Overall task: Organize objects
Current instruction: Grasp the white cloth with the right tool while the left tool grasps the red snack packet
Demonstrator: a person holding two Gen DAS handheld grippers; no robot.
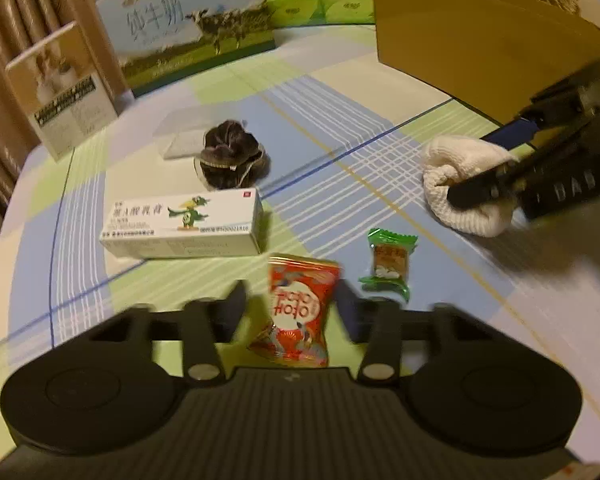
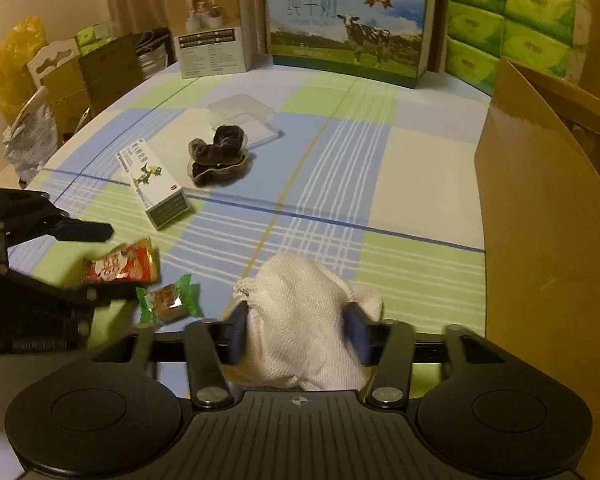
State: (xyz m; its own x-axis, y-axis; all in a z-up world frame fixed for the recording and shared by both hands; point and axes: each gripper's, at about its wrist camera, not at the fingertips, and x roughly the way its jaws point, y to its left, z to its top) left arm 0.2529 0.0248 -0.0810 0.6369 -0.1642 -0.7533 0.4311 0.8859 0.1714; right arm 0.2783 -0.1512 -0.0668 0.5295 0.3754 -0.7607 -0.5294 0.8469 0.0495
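2 grips are forming at once: your left gripper (image 1: 290,304) is closing its jaws on the red snack packet (image 1: 300,312), which is standing between the fingers with its long axis running along them, while your right gripper (image 2: 298,332) is squeezing the white knitted pouch (image 2: 304,320) between its blue pads. Ahead of the right fingers and off to their right, the cardboard box (image 2: 540,220) is sitting nearer that hand than the left. You are leaving 1 green candy (image 1: 388,264), 1 medicine carton (image 1: 184,224) and 1 dark scrunchie (image 1: 228,160) loose beyond the left fingertips.
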